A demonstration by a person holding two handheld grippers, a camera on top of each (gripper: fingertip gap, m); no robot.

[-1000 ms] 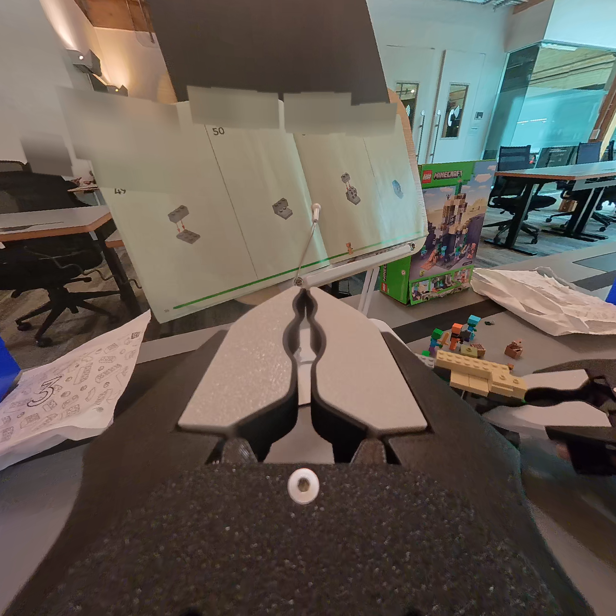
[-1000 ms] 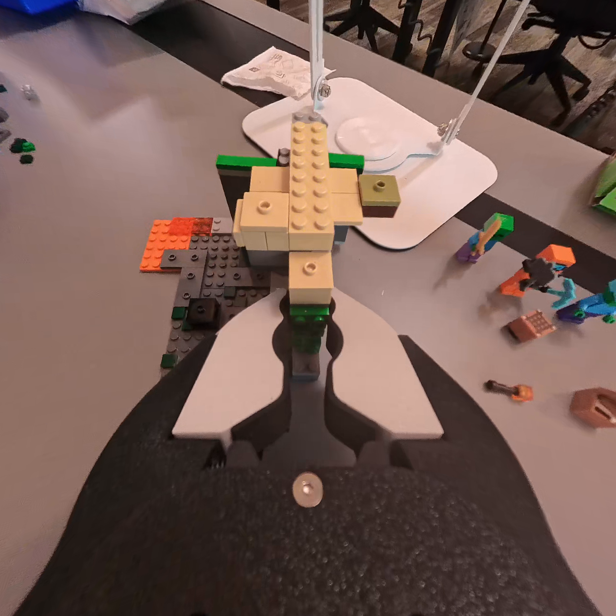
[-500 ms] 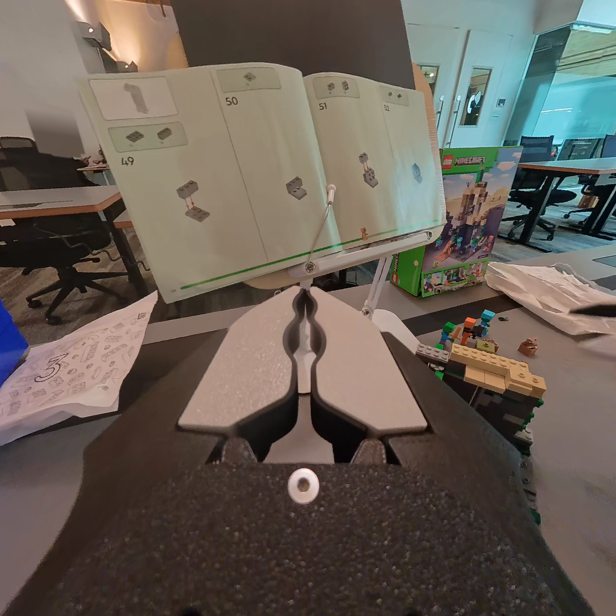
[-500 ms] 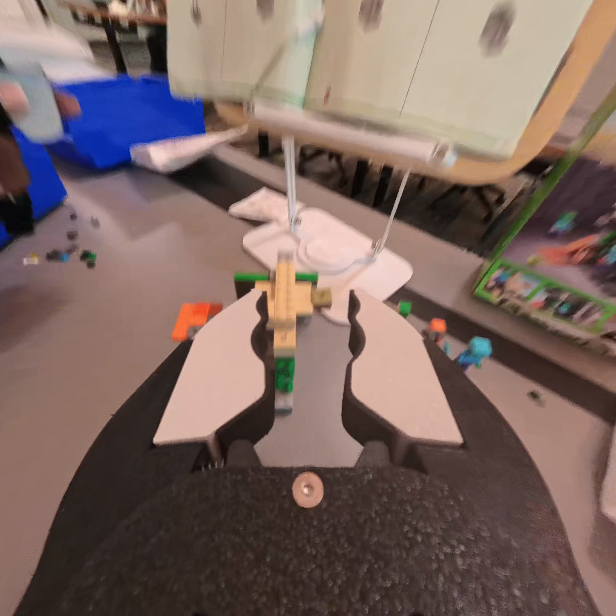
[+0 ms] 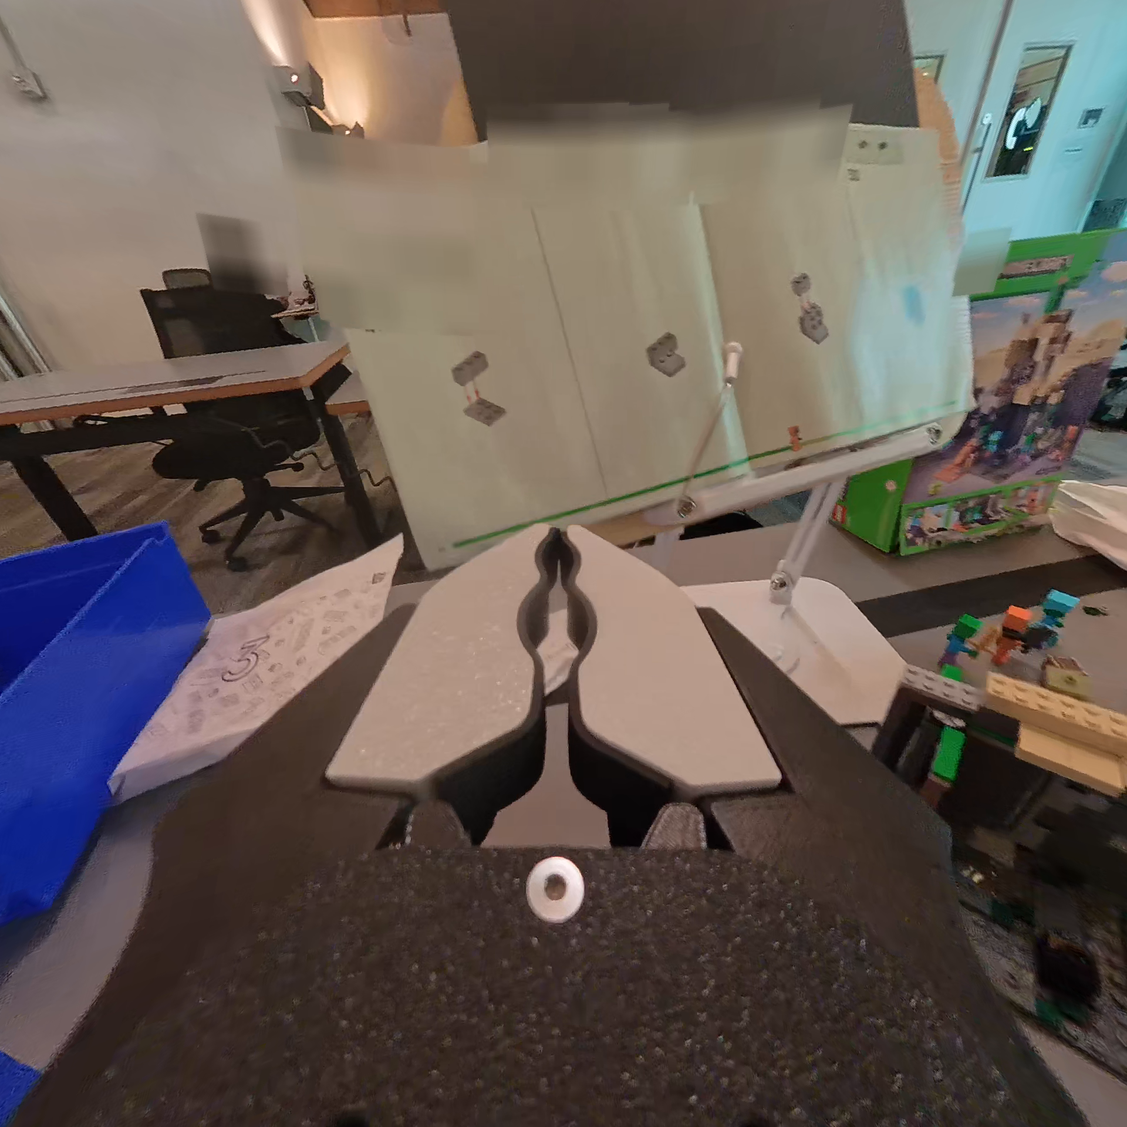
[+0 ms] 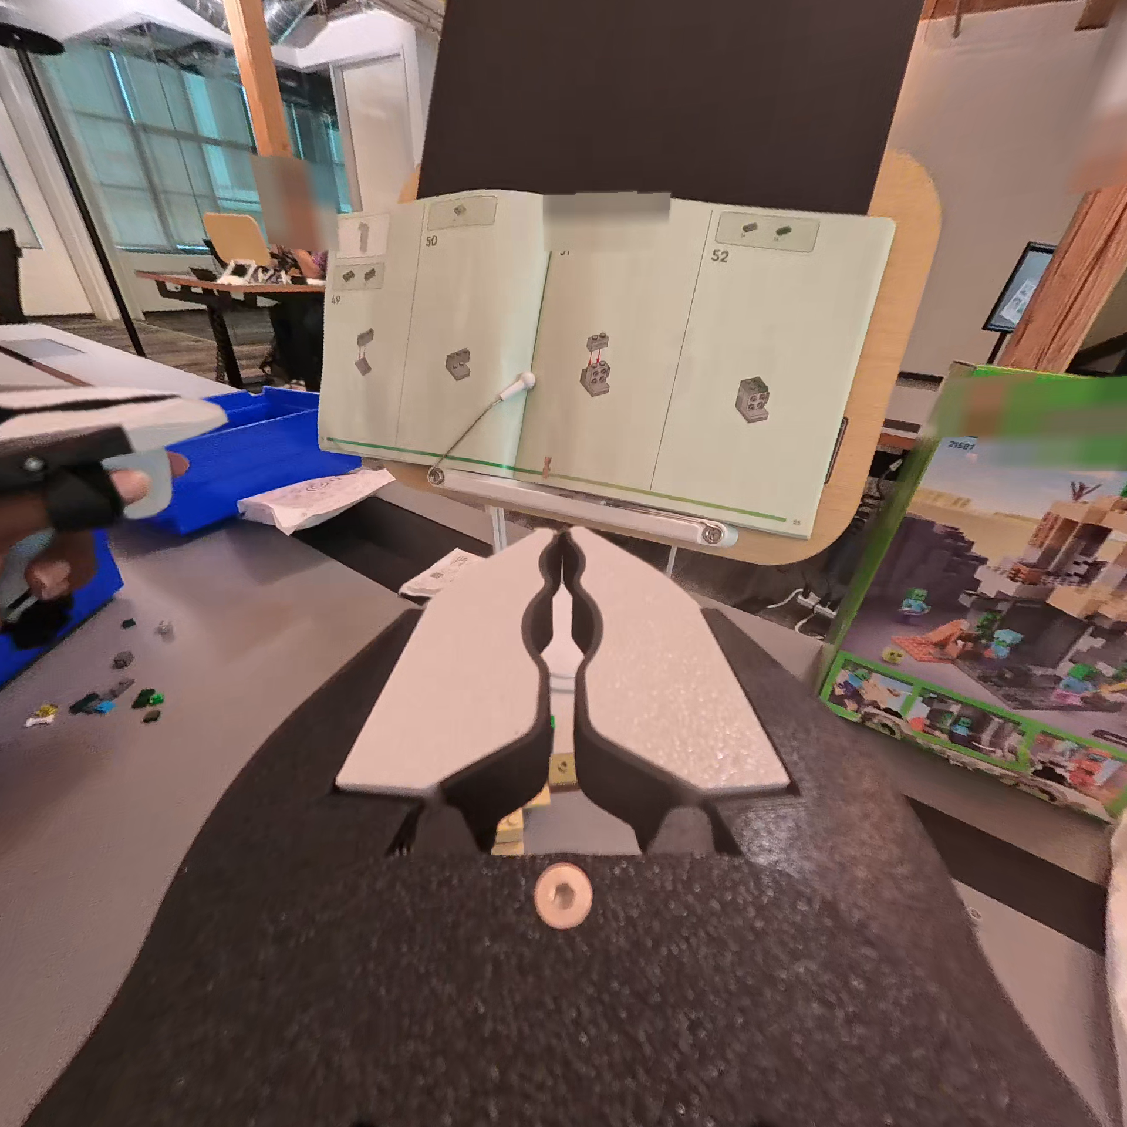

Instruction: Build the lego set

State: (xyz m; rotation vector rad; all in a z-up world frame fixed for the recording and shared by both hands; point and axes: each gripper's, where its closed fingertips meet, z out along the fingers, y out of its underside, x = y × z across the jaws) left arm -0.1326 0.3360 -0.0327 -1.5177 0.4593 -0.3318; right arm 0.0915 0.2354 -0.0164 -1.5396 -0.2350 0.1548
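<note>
The tan, green and dark lego build [image 5: 1049, 726] stands on the grey table at the right of the left wrist view. In the right wrist view only a tan bit of it [image 6: 562, 769] shows through the gap below my fingers. The open instruction booklet [image 6: 610, 366] rests on a white stand and also shows in the left wrist view [image 5: 640, 378]. My left gripper [image 5: 558, 538] is shut and empty, left of the build. My right gripper [image 6: 561, 540] is shut and empty, raised above the build and facing the booklet. The left gripper [image 6: 204, 421] shows at far left, held by a hand.
A blue bin [image 5: 79, 658] and a printed paper bag [image 5: 262, 658] lie at the left. Several loose small pieces [image 6: 122, 689] lie on the table. Minifigures [image 5: 1006, 634] stand behind the build. The green lego box [image 6: 988, 640] stands at the right, by the stand's white base [image 5: 793, 622]. The tips of one gripper are about 25 cm away from the tips of the other.
My right gripper let go of the build, rose and tilted up toward the booklet, and its fingers closed. My left gripper swung left, bringing the blue bin into view.
</note>
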